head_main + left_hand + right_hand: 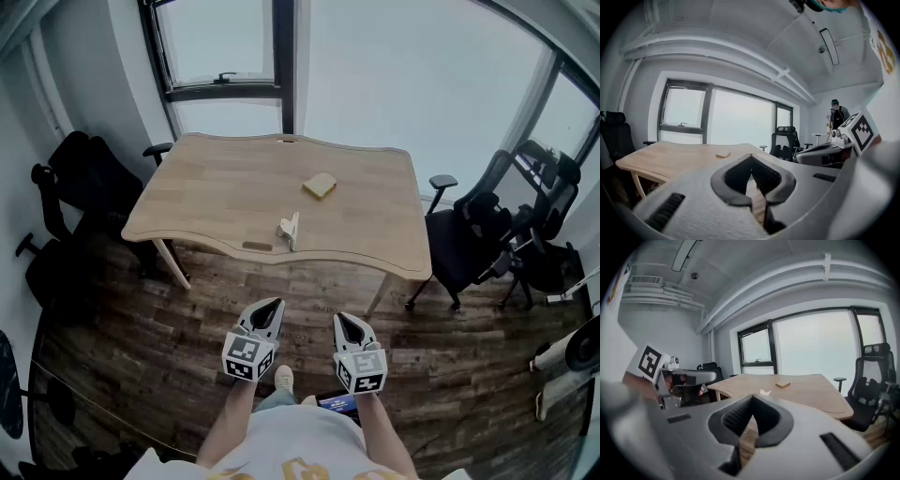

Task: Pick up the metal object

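A small pale metal object [289,230] stands near the front edge of the wooden table [216,187]; in the right gripper view the metal object [764,392] shows far ahead. A tan block [319,185] lies mid-table, farther back. Both grippers hang over the floor, well short of the table. My left gripper [273,307] is shut and empty, its tips meeting in the left gripper view [751,158]. My right gripper [343,322] is also shut on nothing [752,398].
A flat brown piece [256,247] lies at the table's front edge, left of the metal object. Black office chairs stand at the left [80,178] and right [478,230] of the table. Dark wood floor [141,328] lies between me and the table. Windows sit behind.
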A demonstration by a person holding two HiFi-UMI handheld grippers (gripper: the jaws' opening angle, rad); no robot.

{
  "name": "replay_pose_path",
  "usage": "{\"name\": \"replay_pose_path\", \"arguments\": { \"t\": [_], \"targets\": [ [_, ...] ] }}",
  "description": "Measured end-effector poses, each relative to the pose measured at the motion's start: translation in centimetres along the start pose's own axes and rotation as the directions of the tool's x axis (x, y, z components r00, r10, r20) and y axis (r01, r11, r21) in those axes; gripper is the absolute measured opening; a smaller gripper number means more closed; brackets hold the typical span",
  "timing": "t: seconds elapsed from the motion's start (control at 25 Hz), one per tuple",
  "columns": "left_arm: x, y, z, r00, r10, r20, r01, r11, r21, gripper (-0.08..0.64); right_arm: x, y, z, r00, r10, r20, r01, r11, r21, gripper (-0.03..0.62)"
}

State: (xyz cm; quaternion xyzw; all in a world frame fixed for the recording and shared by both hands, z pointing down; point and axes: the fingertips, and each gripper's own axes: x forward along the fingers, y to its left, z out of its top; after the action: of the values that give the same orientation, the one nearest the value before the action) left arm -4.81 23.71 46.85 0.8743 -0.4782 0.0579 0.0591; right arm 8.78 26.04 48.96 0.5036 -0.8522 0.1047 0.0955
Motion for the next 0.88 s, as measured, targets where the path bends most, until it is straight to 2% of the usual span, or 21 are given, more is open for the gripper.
{"name": "replay_pose_path", "arguments": {
  "t": [0.12, 0.4, 0.72, 0.88],
  "targets": [
    [-0.4, -0.1, -0.1, 1.0, 0.001, -0.002, -0.001, 1.0, -0.022, 0.02, -0.3, 0.1, 0.2, 1.0, 0.003, 0.004, -0.003, 1.0, -0.004, 0.011],
    [-1.0, 0.5, 0.1, 1.0, 0.026, 0.009, -0.026, 0.999, -0.023, 0.02, -0.4, 0.6, 0.2, 1.0, 0.015, 0.002, -0.015, 1.0, -0.006, 0.011],
    [-1.6, 1.2, -0.7, 0.998, 0.043, -0.035, -0.044, 0.998, -0.043, 0.02, 0.7, -0.1, -0.2, 1.0, -0.002, -0.001, 0.002, 0.999, 0.04, 0.011],
    [-1.0, 3.1, -1.4, 0.995, 0.091, -0.029, -0.092, 0.995, -0.043, 0.02, 2.2, -0.2, -0.9, 1.0, 0.012, -0.02, -0.011, 0.999, 0.04, 0.011]
  ]
}}
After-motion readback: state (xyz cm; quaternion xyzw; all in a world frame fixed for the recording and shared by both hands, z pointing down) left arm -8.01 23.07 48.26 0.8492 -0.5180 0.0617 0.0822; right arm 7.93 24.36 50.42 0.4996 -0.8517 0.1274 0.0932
